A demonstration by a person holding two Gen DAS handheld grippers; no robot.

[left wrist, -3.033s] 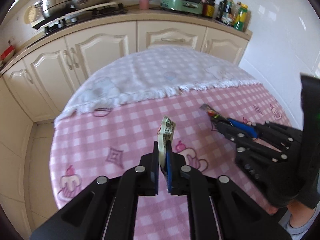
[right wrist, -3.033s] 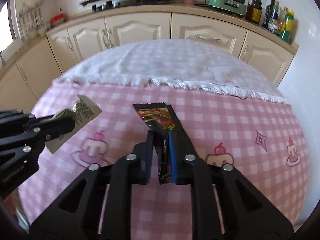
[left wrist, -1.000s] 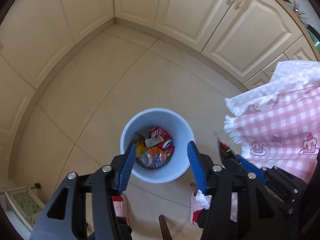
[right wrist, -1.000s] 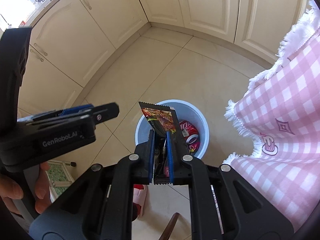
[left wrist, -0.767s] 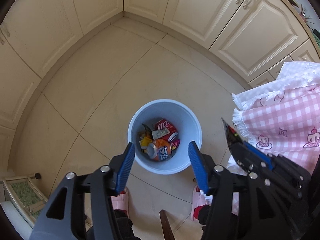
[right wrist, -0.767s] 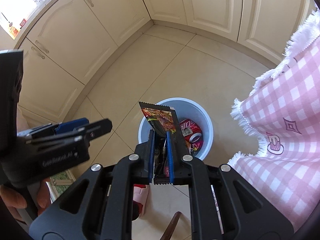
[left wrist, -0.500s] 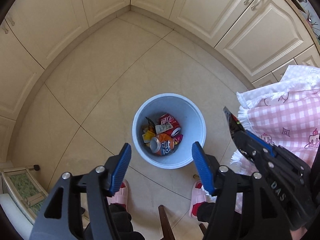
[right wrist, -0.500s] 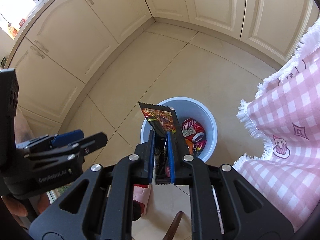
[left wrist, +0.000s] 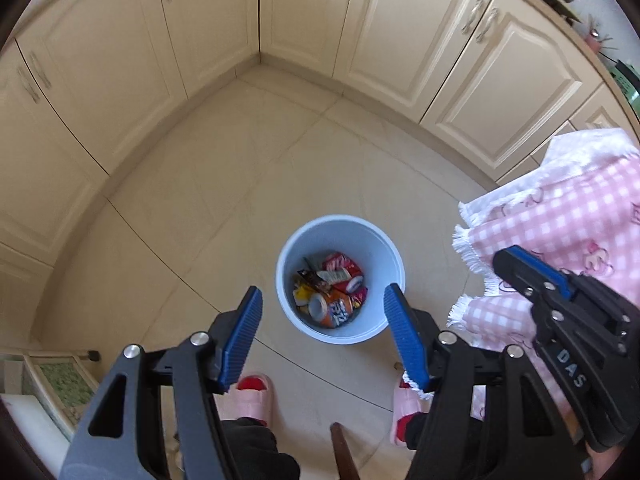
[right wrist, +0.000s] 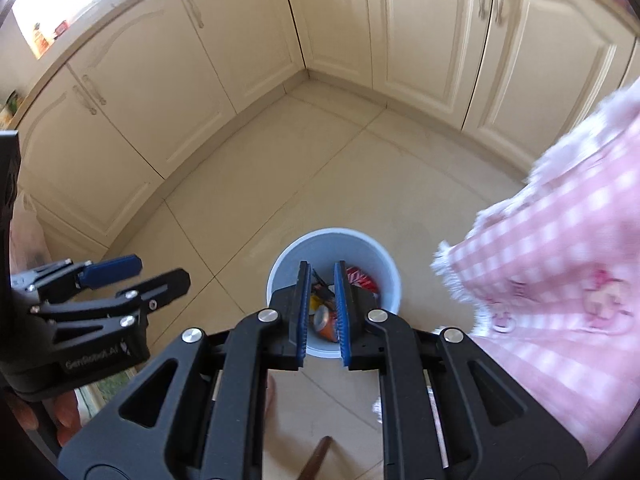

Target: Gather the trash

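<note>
One light-blue trash bin sits on the tile floor beside the pink checked tablecloth, holding two cans, an orange one and a red one, plus several wrappers. Left gripper has just been opening, jaws wide with nothing between them. Right gripper has a narrow gap, empty, both above the bin.

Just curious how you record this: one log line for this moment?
left gripper: jaws just been opening, empty | right gripper: slightly open, empty | both over blue bin holding cans, wrappers
</note>
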